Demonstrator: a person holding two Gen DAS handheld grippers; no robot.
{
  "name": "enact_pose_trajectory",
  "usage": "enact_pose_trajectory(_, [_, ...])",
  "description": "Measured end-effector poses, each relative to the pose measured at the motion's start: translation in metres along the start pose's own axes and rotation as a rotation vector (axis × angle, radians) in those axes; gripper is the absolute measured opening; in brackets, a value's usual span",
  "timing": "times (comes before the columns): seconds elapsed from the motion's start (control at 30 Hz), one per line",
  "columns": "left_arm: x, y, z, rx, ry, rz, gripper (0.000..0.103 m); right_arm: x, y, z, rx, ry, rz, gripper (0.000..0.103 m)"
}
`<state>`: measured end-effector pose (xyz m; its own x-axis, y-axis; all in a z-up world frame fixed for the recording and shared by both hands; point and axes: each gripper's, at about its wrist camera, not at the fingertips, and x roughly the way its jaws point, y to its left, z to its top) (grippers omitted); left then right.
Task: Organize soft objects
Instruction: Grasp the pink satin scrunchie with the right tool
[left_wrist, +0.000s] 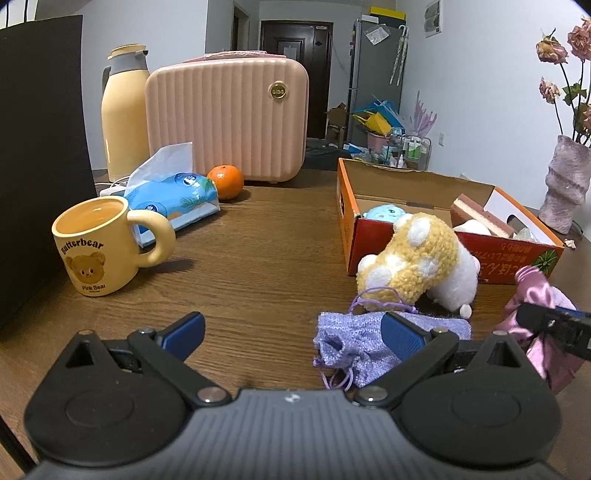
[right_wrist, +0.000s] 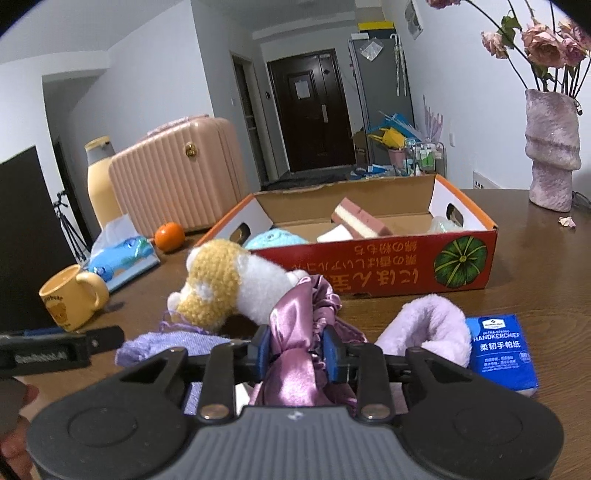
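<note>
Satin cloth (right_wrist: 295, 354): shiny pink, slippery, floppy; pinching bunched middle is working best.
Right tool (right_wrist: 297, 354): squeezing it, lower middle.
Left tool (left_wrist: 295, 332): sitting wide, holding nothing.

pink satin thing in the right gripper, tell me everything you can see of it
The pink satin scrunchie looks like glossy mauve-pink fabric, gathered into ruffled folds. The right gripper has its blue-padded jaws shut on its middle, so it bunches above and trails below them. It sits in front of the crocheted plush toy, near the orange cardboard box.
</note>
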<state>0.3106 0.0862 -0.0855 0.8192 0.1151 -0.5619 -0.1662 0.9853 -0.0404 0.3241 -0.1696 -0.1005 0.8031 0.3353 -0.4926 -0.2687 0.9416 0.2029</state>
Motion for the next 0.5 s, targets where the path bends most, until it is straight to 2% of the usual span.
enact_pose_trajectory(0.5, [0.000, -0.028, -0.008, 0.007, 0.021, -0.051, 0.103, -0.022, -0.018, 0.004, 0.034, -0.054, 0.023, 0.028])
